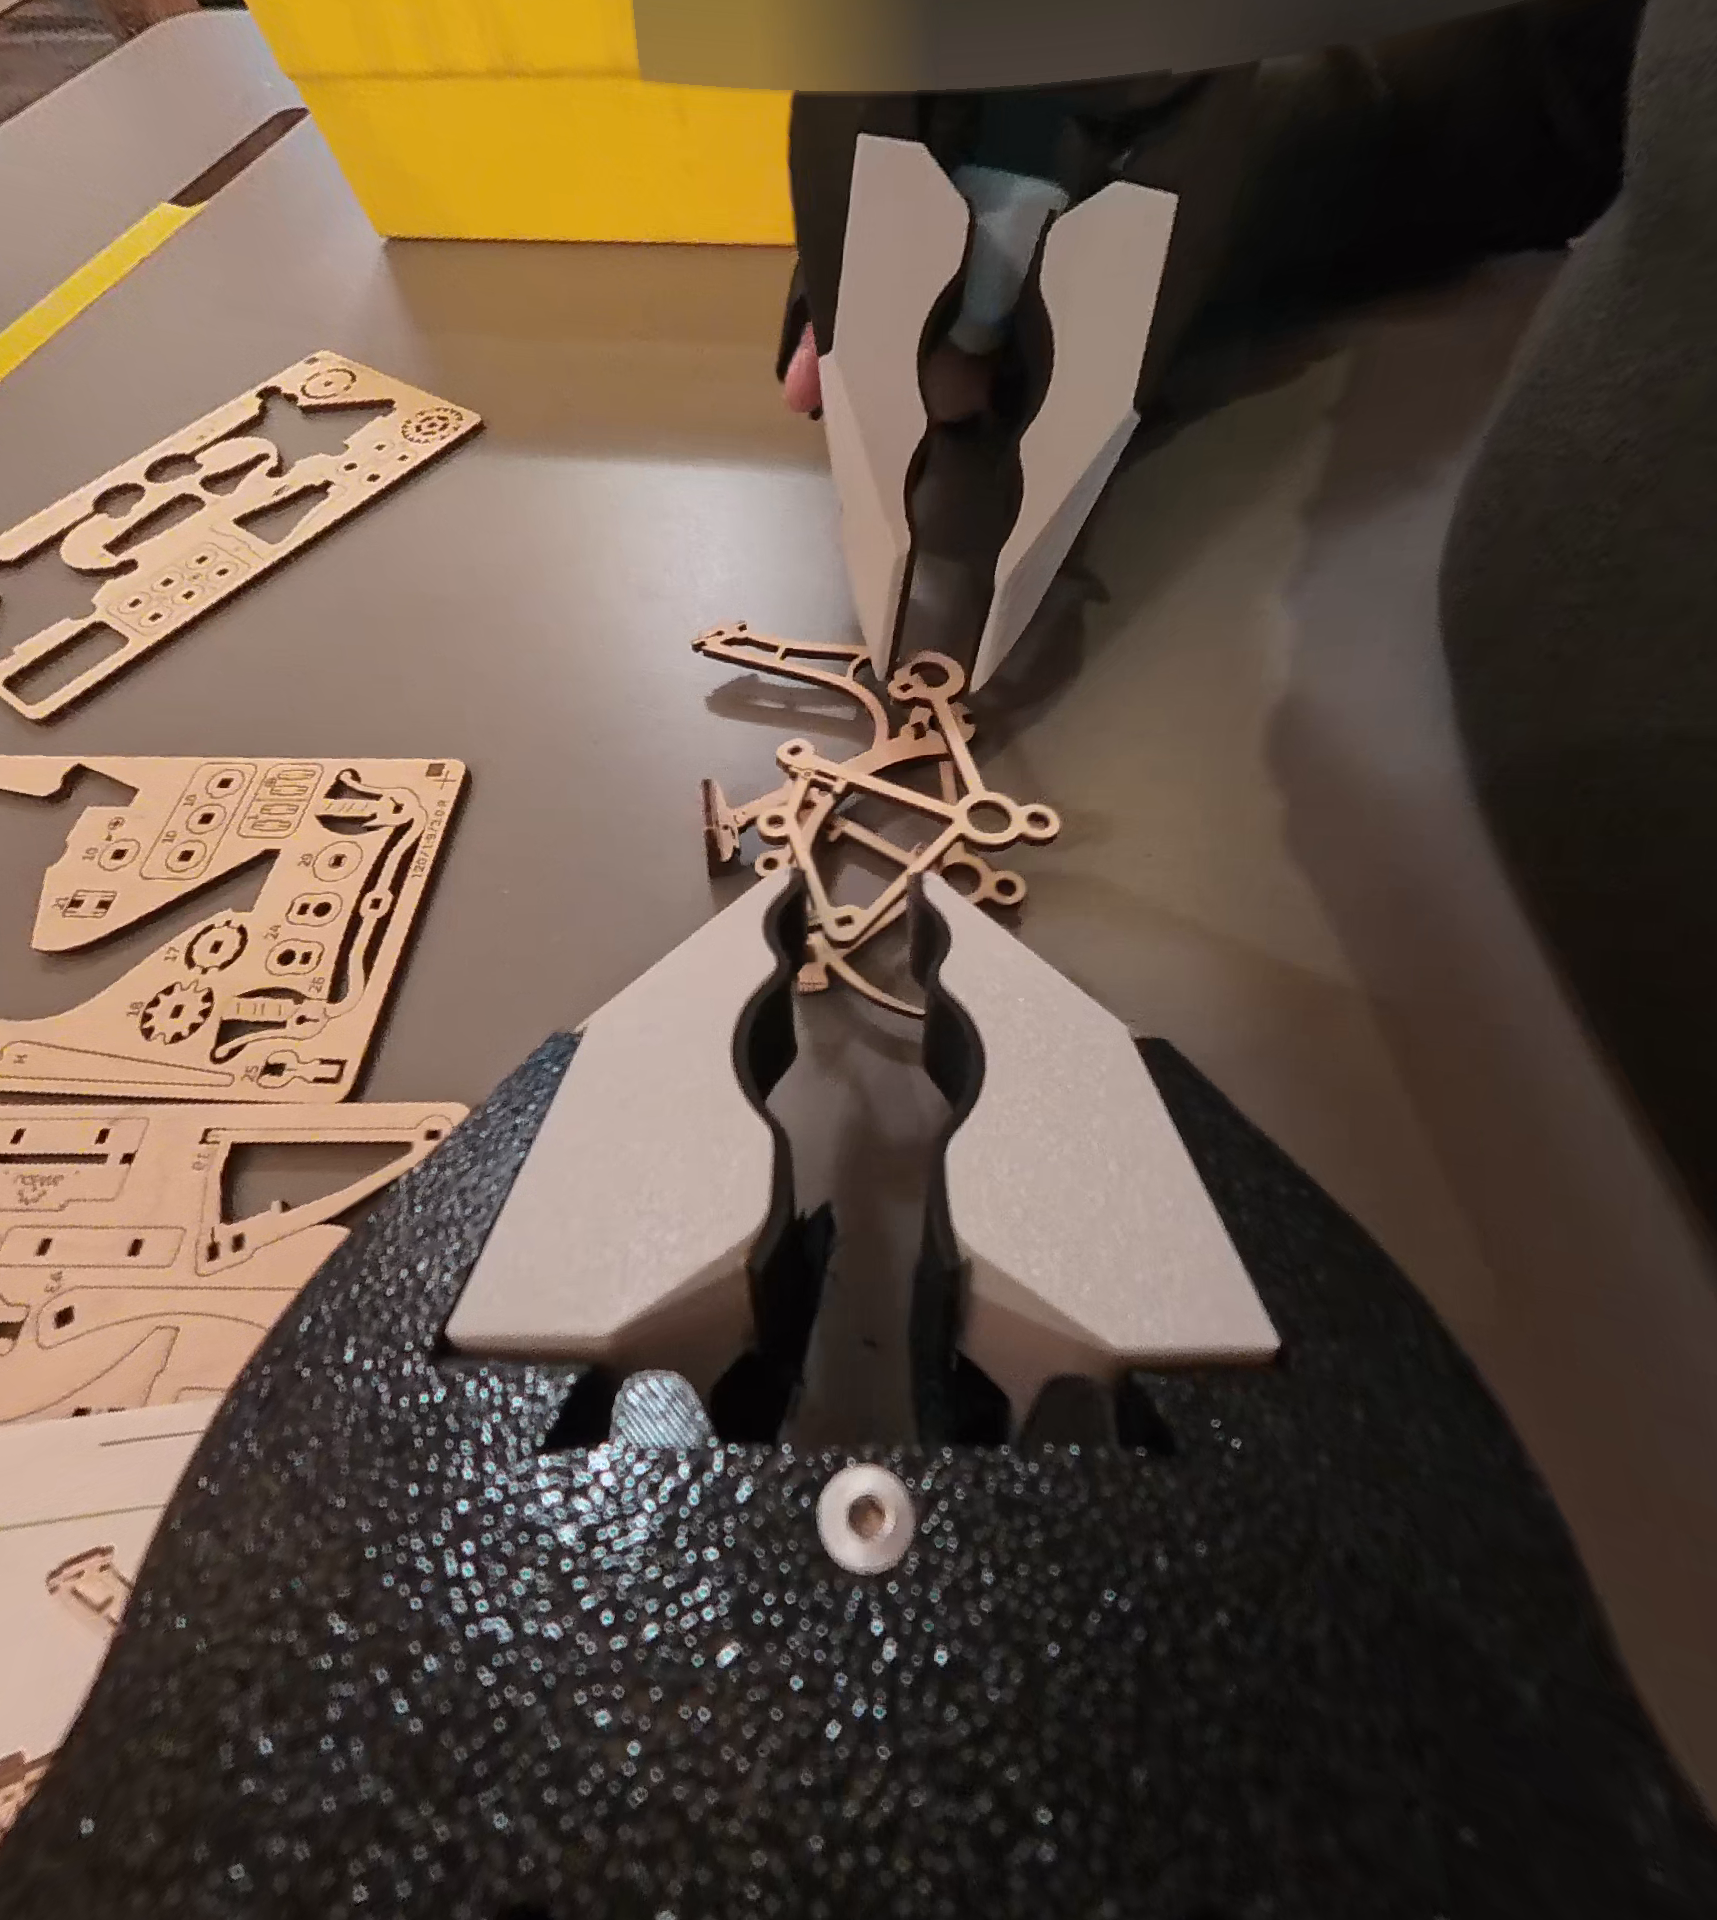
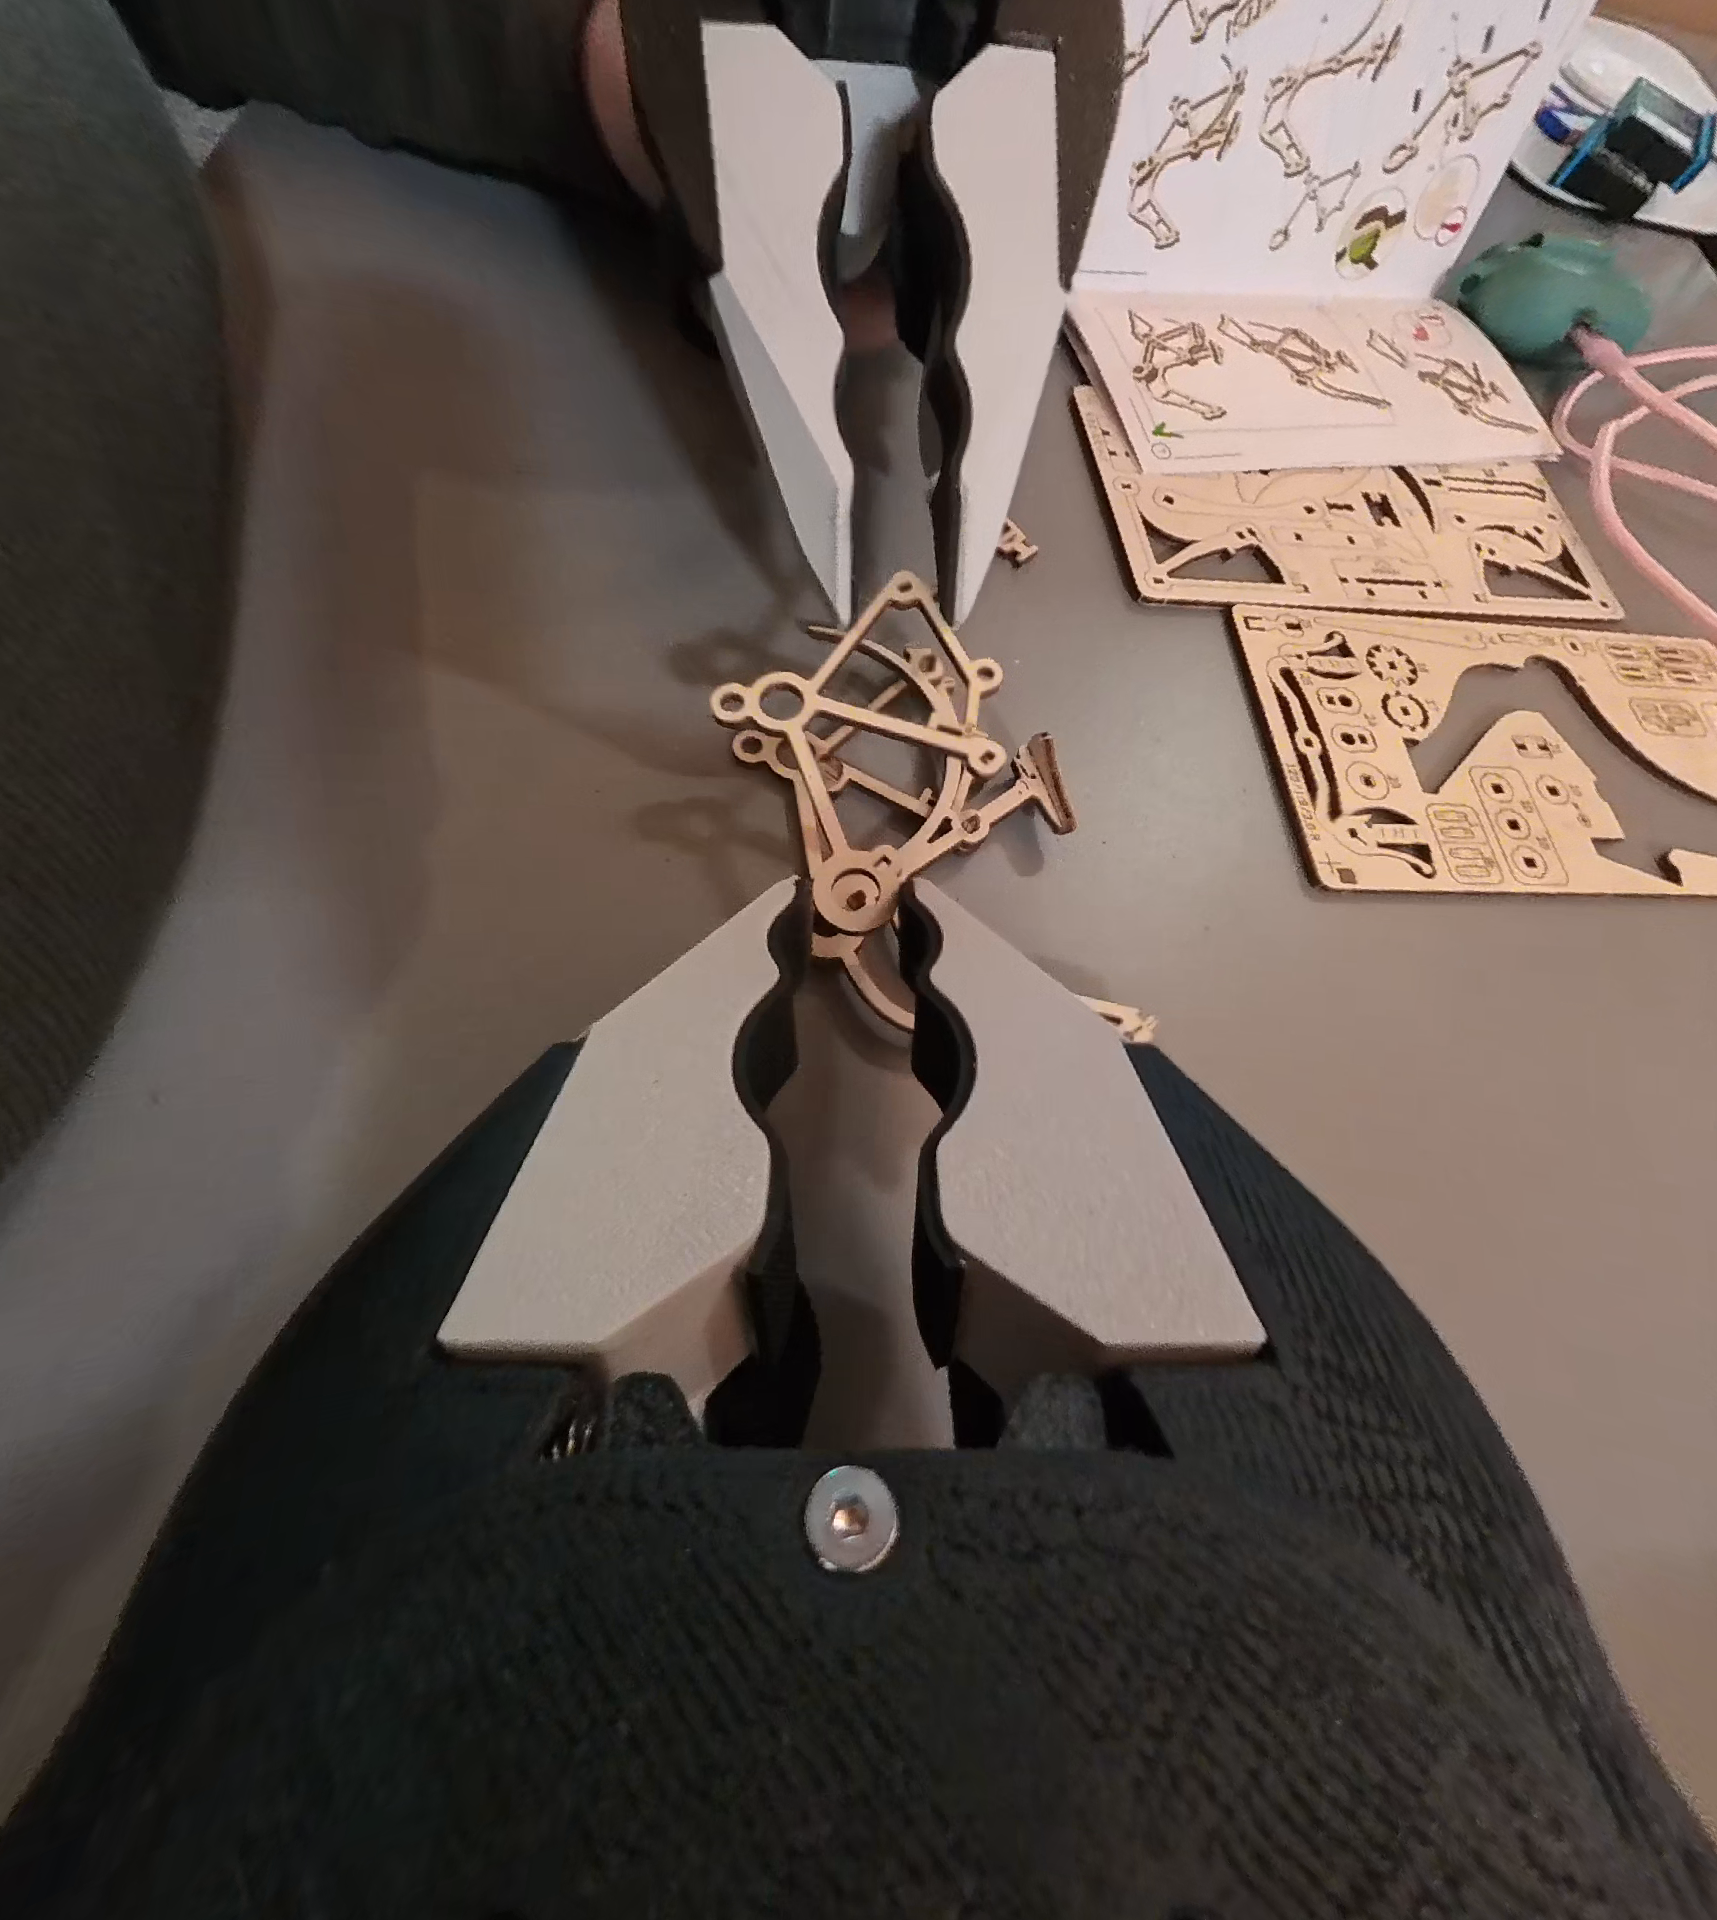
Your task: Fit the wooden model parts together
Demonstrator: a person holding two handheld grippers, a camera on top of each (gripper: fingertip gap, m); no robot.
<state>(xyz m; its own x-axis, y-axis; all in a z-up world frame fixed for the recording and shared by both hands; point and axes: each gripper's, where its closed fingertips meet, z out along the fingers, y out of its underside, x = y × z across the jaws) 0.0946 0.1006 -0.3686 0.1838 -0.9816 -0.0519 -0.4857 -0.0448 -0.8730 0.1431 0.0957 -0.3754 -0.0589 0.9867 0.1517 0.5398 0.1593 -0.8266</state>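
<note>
A small wooden model assembly (image 1: 885,784) of thin laser-cut struts, rings and a curved arc hangs just above the grey table (image 1: 542,665) between my two grippers. My left gripper (image 1: 854,894) is shut on its near triangular frame. My right gripper (image 1: 932,665) comes in from the far side and pinches the ringed end. In the right wrist view, my right gripper (image 2: 854,899) is shut on the round hub of the assembly (image 2: 812,821). My left gripper (image 2: 901,613) opposite holds the frame's far corner.
Punched-out wooden part sheets (image 1: 210,904) lie left of the assembly, and also show in the right wrist view (image 2: 1519,769). An open instruction booklet (image 2: 1301,364), a pink cable (image 2: 1664,416), a teal object (image 2: 1540,286) and a yellow box (image 1: 542,114) stand around. A person's dark clothing (image 1: 1612,623) borders the table. Some 6 centimetres of space lies between my two pairs of fingers. The teal object (image 2: 1540,286) lies around 30 centimetres away from my left fingertips.
</note>
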